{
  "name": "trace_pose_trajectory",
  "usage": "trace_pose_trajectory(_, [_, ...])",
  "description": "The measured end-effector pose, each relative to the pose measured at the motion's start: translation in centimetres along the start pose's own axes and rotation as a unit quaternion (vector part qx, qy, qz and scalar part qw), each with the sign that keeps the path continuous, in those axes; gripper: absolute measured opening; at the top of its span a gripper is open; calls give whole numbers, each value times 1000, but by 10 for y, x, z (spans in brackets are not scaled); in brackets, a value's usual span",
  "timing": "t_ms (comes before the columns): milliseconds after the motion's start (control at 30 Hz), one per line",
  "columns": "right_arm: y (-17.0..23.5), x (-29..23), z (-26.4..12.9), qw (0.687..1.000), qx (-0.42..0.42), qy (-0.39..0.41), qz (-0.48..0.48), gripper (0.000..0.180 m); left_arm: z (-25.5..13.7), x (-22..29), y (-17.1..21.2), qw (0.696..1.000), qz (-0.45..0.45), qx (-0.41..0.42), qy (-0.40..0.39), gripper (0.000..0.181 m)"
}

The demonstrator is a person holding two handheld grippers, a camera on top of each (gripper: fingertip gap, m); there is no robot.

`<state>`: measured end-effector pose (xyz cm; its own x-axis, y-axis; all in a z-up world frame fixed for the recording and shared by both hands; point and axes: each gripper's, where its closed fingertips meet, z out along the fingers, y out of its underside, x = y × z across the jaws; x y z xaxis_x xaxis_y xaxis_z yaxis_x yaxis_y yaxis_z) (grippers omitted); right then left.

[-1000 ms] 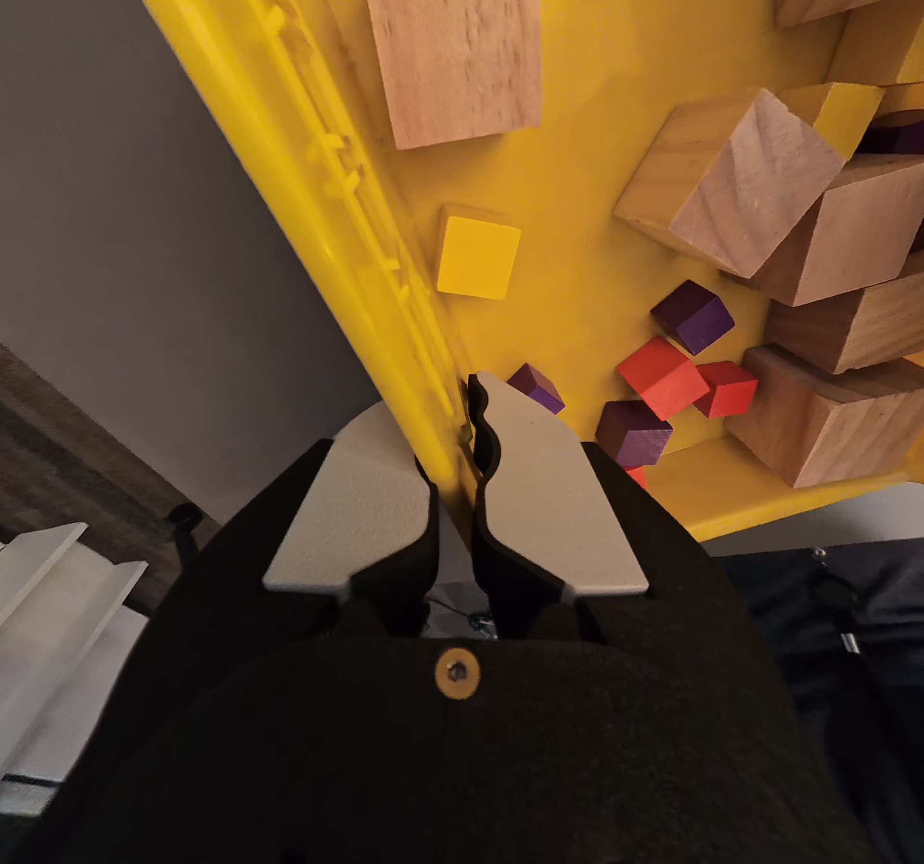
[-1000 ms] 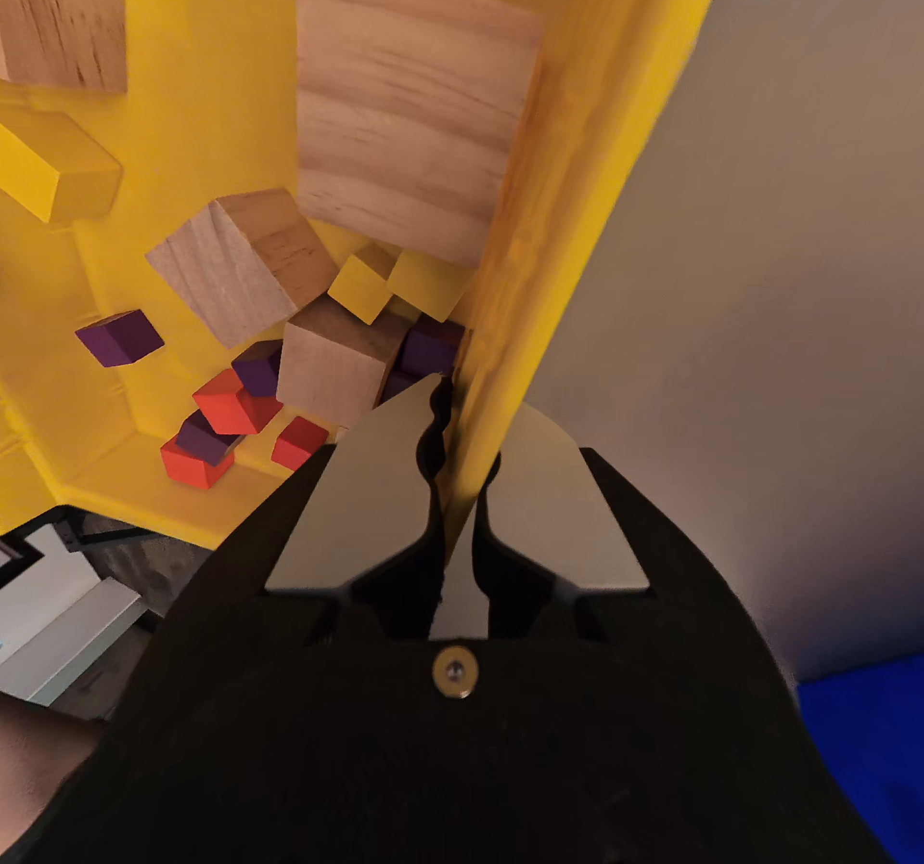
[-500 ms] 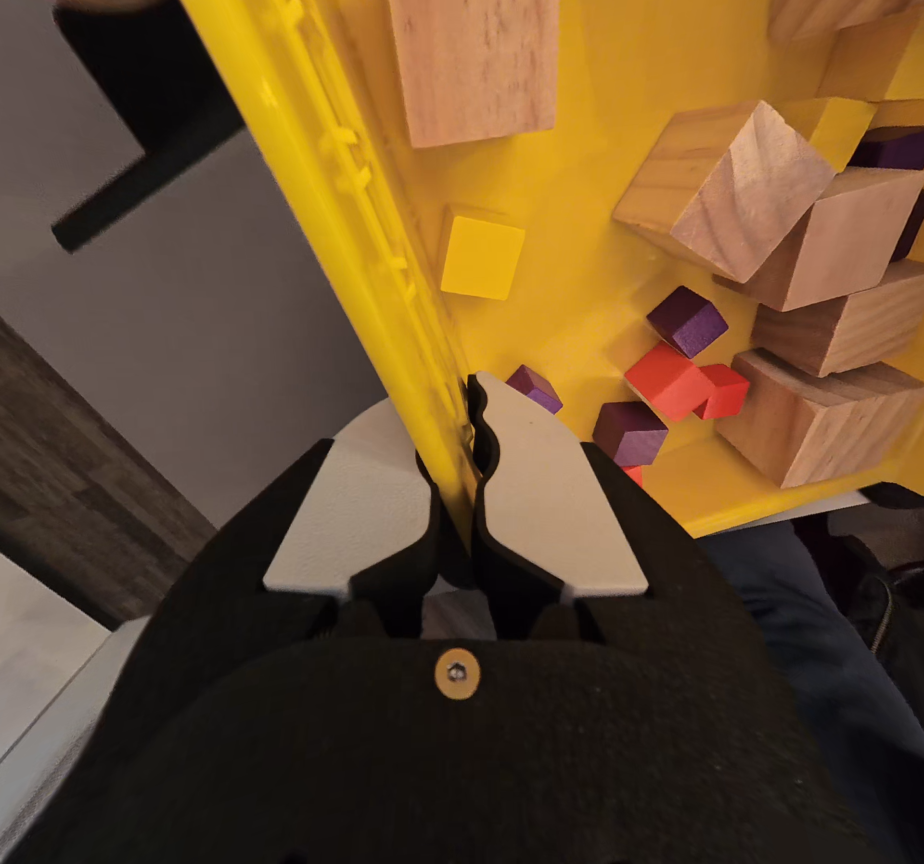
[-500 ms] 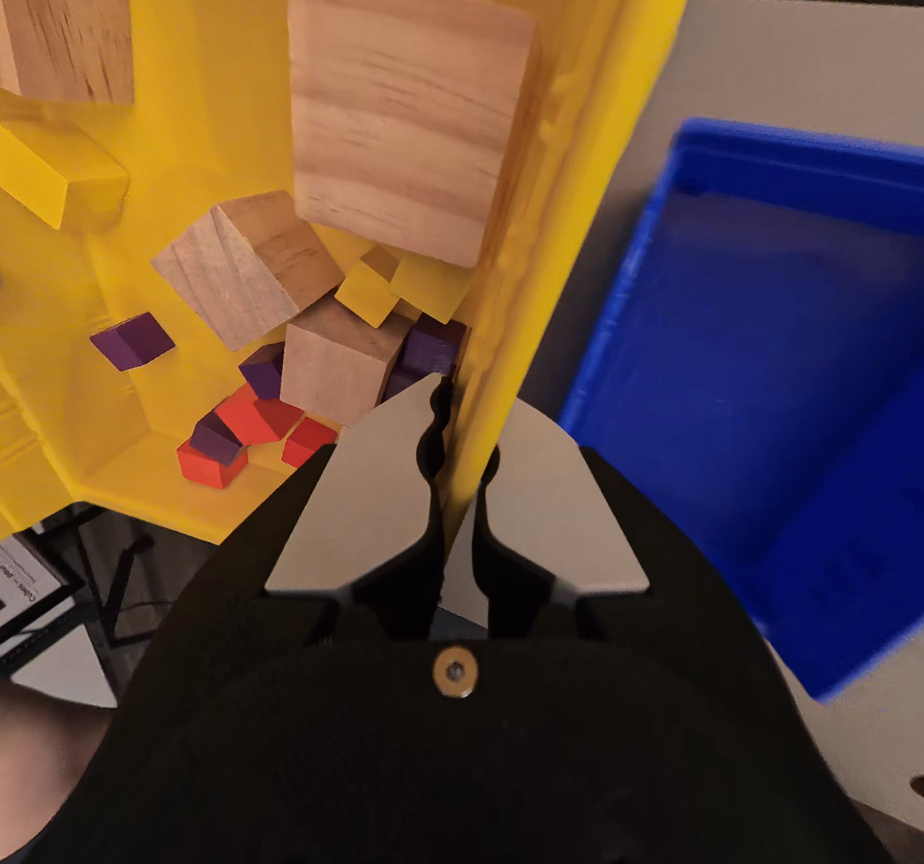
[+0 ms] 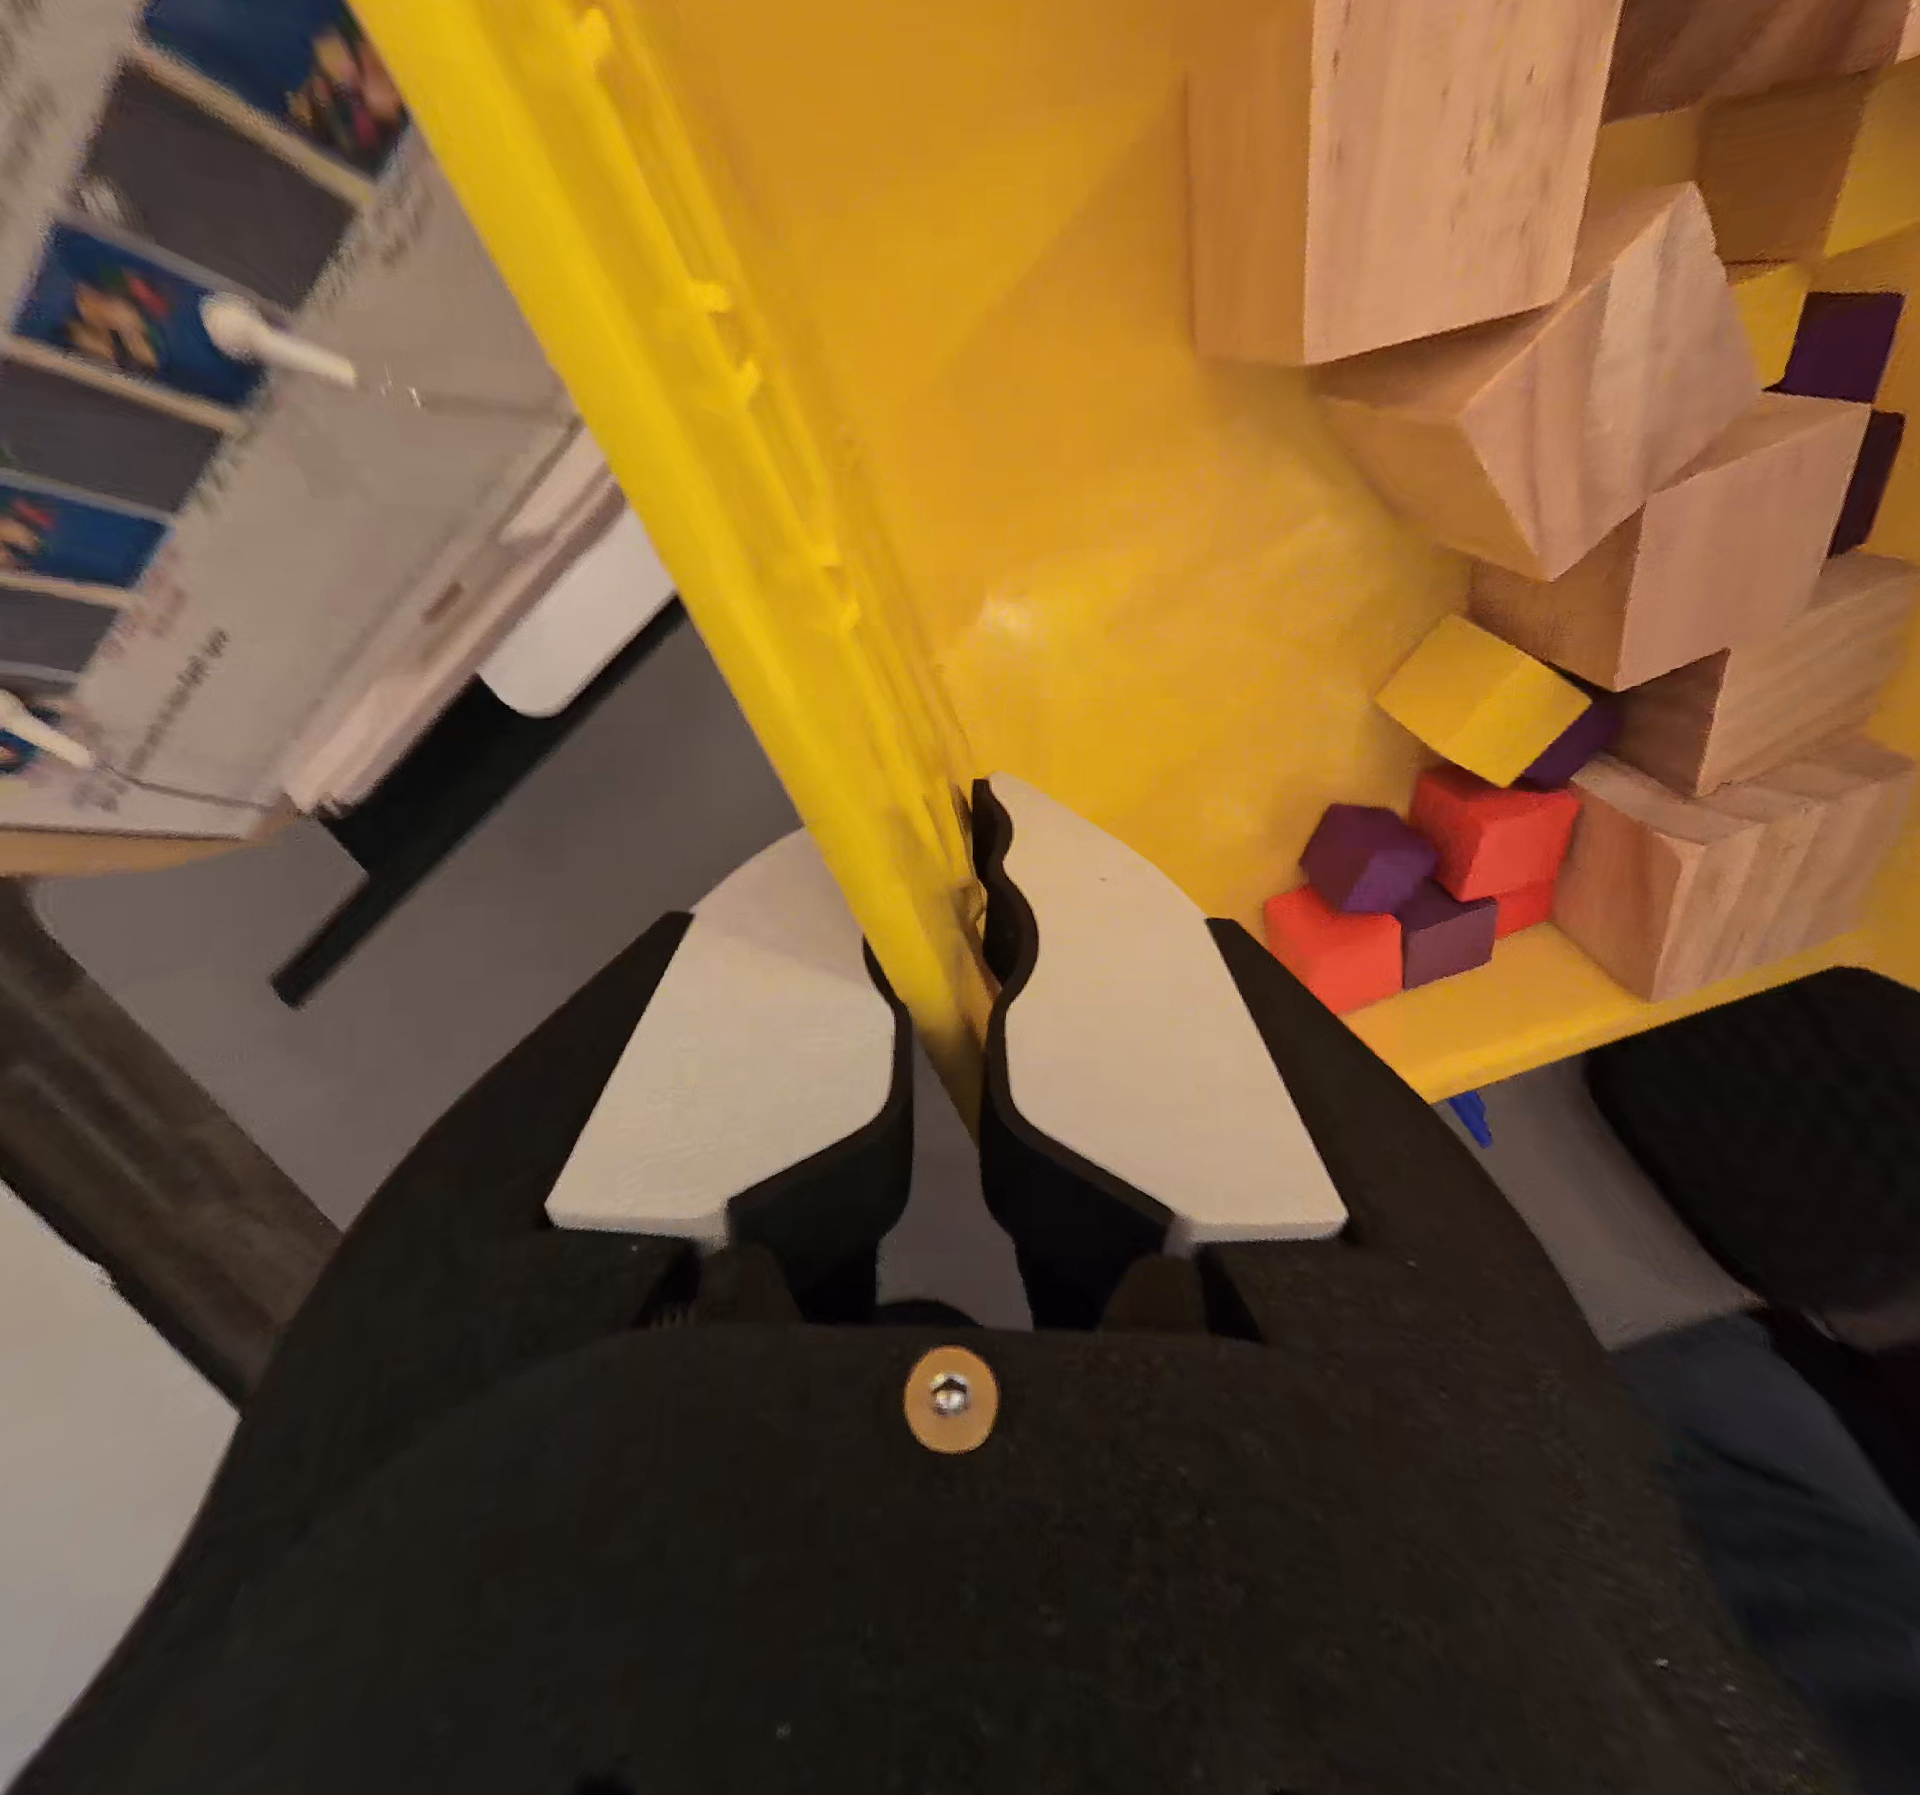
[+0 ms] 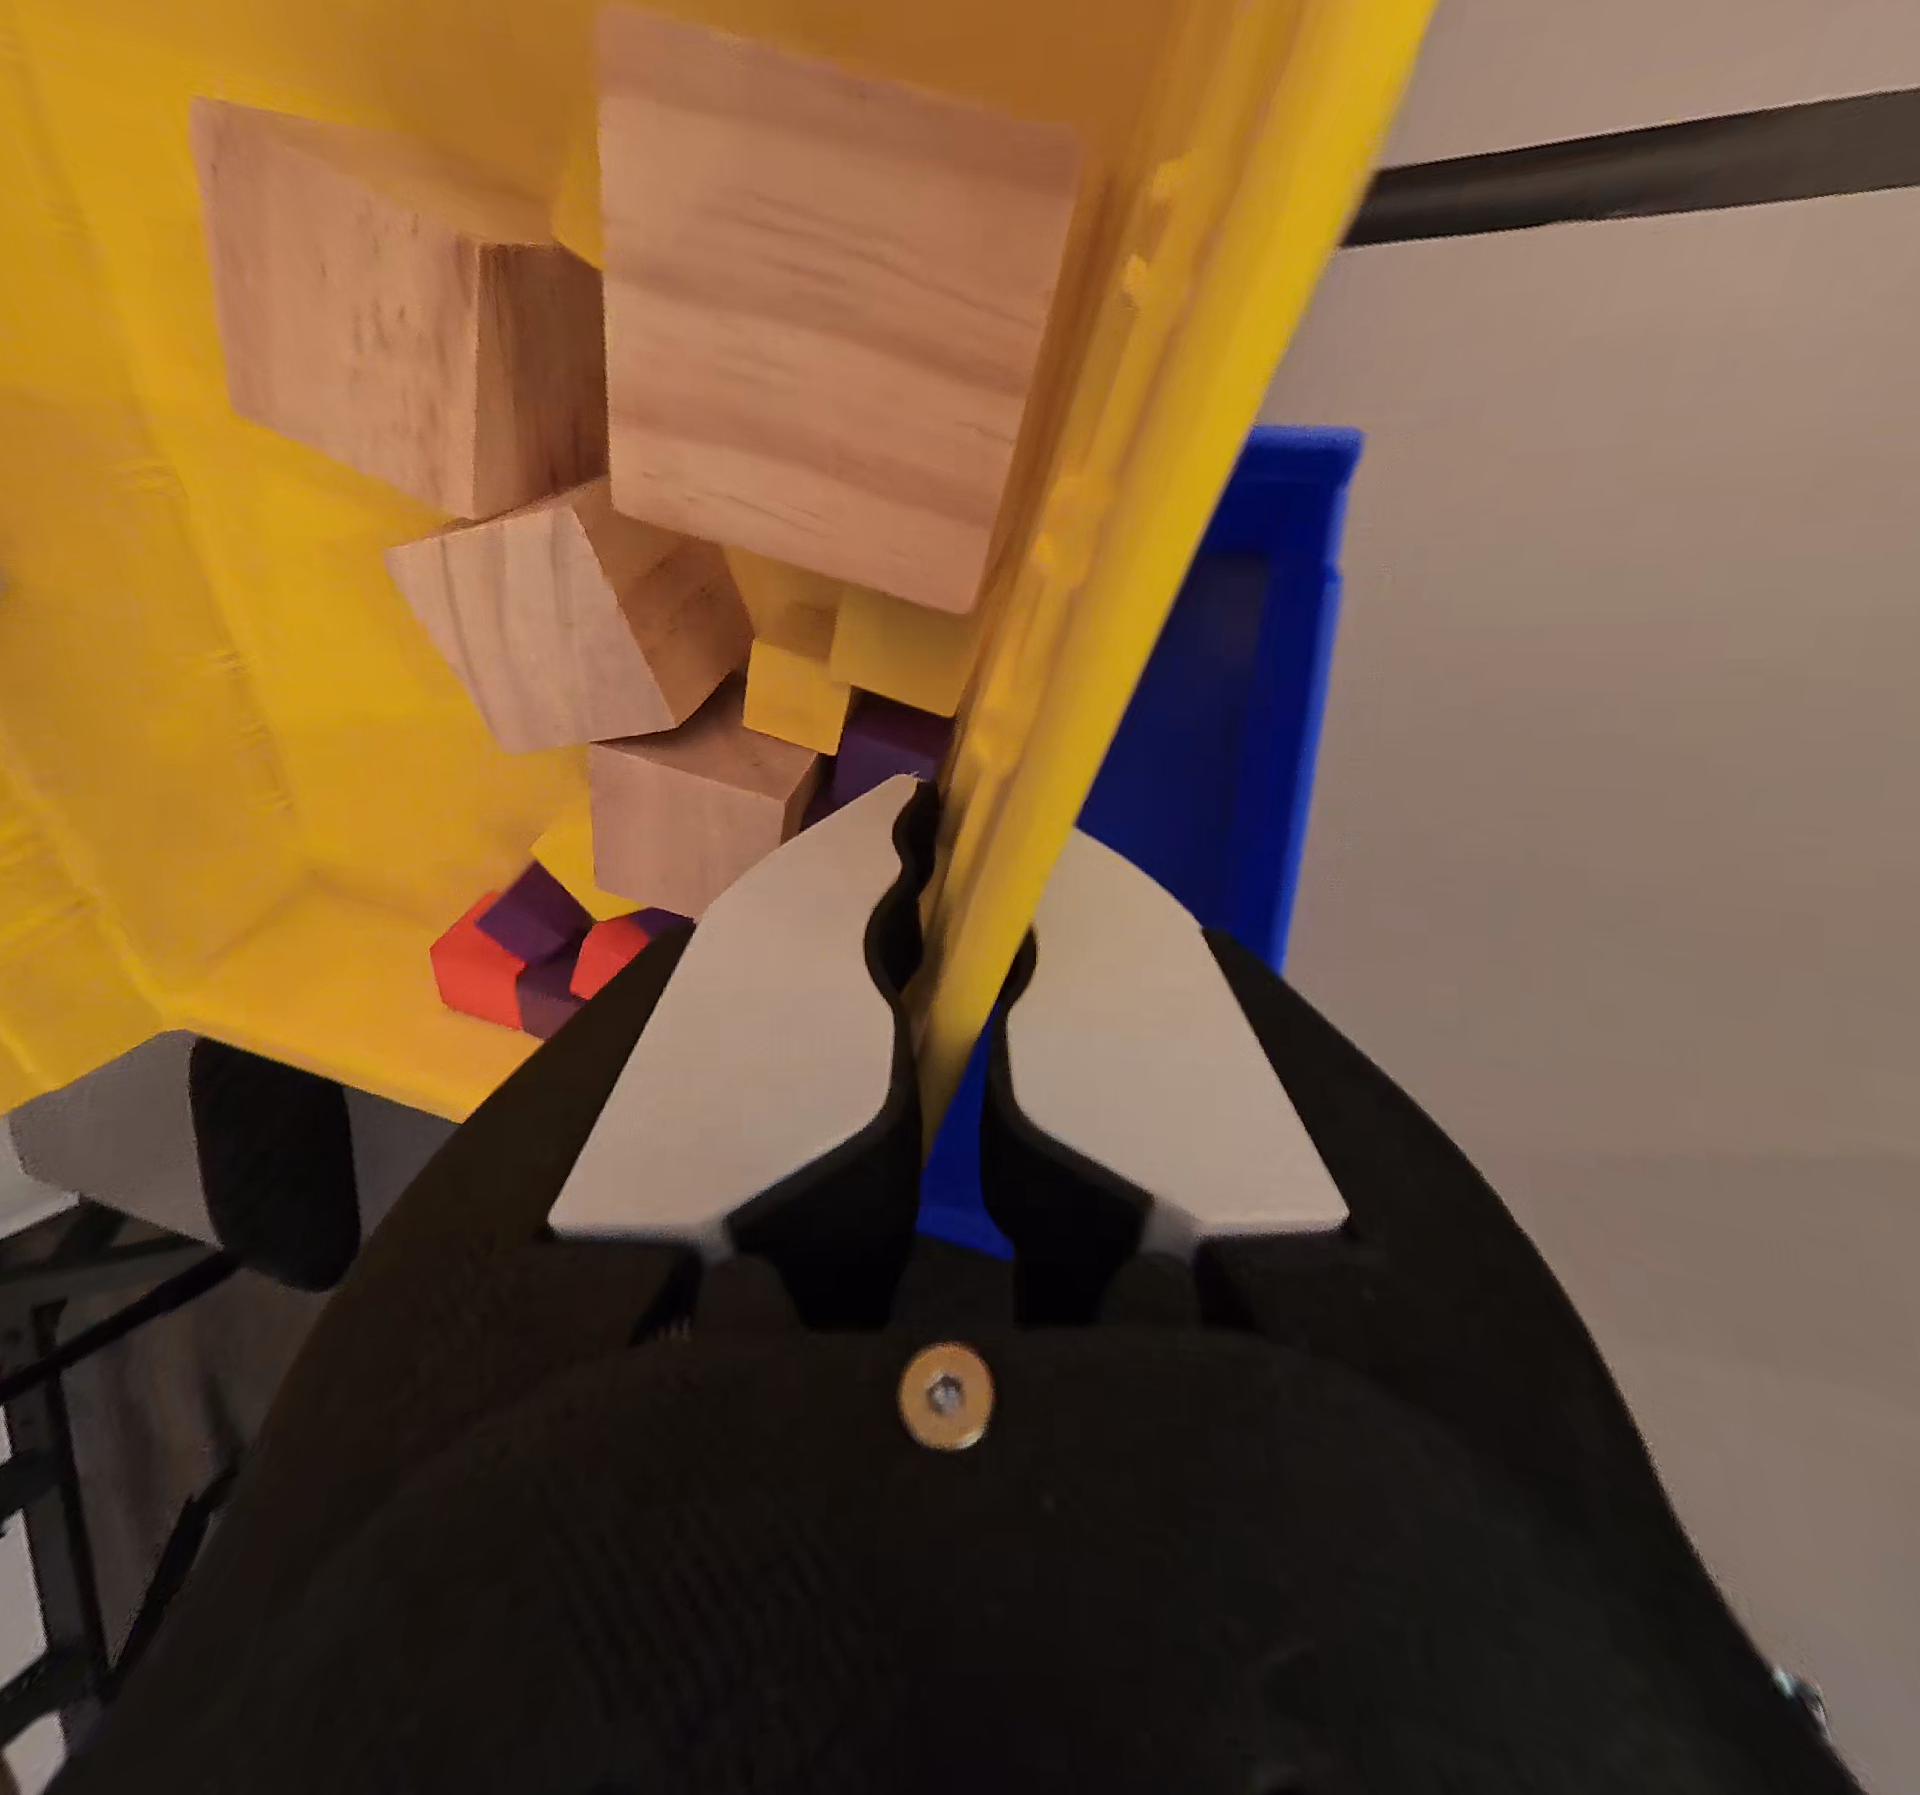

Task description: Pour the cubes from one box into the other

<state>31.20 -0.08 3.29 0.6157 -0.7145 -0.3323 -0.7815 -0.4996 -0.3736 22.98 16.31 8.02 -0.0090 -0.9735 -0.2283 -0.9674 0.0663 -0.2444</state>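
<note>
Yellow box (image 5: 1039, 291) held aloft between both grippers, blue box (image 6: 1247, 706) just beyond its right wall

The left gripper (image 5: 961, 914) has its jaws clenched on the left wall, the right gripper (image 6: 940, 914) on the right wall, so the box spans side to side between them; the blue box lies nearer the right gripper. Wooden cubes (image 6: 821, 311) and small coloured cubes (image 5: 1455, 841) are heaped in the near right corner

A lab or office workroom, it seems: at ten o'clock in the left wrist view stand white shelves (image 5: 208, 457) with blue printed panels (image 5: 281, 72), above a plain grey counter (image 5: 540, 997) and dark wood-look flooring (image 5: 135, 1153).
</note>
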Motion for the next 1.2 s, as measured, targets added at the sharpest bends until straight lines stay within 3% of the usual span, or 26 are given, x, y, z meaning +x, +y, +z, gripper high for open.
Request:
trace_pose_trajectory(100, [-1, 19, 5, 999, 38, -22, 14, 5, 3, 10, -21, 998, 29, 41, -36, 7])
trace_pose_trajectory(267, [6, 50, -1, 992, 122, -2, 24, 5, 10, 37, -41, 993, 37, 113, -13, 7])
trace_pose_trajectory(433, [18, 66, -14, 981, 188, 21, 29, 5, 0, 58, -49, 983, 65, 167, -51, 7])
trace_pose_trajectory(933, [8, 57, -48, 964, 243, 96, -46, 6, -10, 59, -40, 945, -3, 327, -18, 6])
trace_pose_trajectory(1200, [9, 68, -60, 957, 263, 112, -39, 5, -14, 72, -48, 939, 30, 341, -25, 7])
